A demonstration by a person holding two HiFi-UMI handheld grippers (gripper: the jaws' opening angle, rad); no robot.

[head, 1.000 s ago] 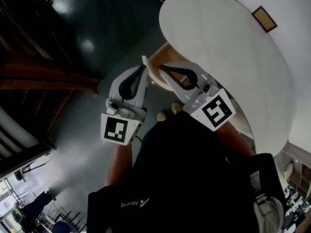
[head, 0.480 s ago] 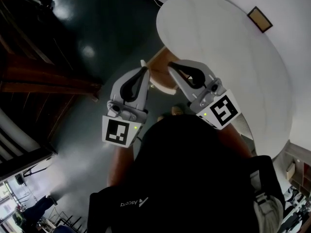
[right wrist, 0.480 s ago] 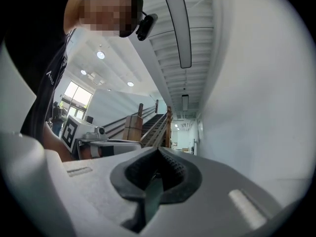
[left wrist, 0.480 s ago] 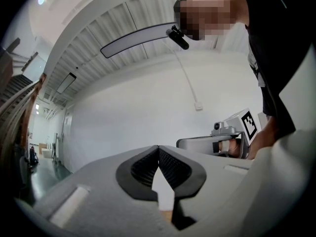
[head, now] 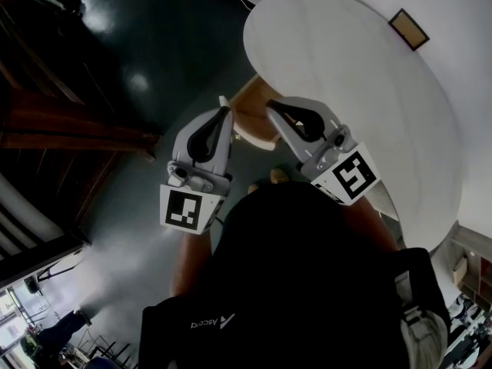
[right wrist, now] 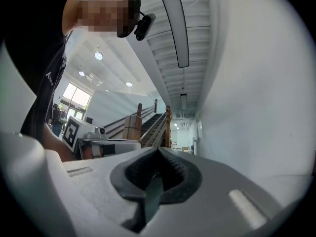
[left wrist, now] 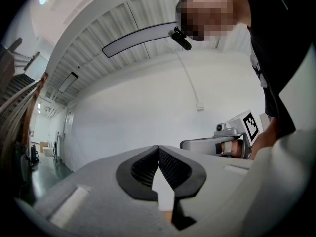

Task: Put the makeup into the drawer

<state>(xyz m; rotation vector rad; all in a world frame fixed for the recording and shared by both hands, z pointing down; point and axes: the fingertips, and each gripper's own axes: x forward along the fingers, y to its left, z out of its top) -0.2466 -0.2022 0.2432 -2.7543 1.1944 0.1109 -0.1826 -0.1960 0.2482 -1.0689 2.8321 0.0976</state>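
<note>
Both grippers side by side in head view, close together, tips toward a broad white rounded surface (head: pixel 369 114); desk top or wall, cannot tell.

Left gripper (head: pixel 224 106): jaws closed tip to tip, nothing between; only pale background through the slit lower down in its own view.

Right gripper (head: pixel 270 108): closed fully too, empty; dark pads meeting at the tip in its own view; staircase (right wrist: pixel 154 122) and bright windows far off to one side there.

Makeup: not made out in any view.

Drawer: not told apart for certain; tan wooden piece (head: pixel 252 120) just beyond and between the two gripper tips, at the white surface's edge; possibly part of it, cannot tell.

Small brown-framed rectangle (head: pixel 406 29) on the white surface, well apart from both grippers.

Dark glossy floor (head: pixel 154 52) below and to the left; wooden railing (head: pixel 69 133) at far left.

Person's dark top low in head view.
</note>
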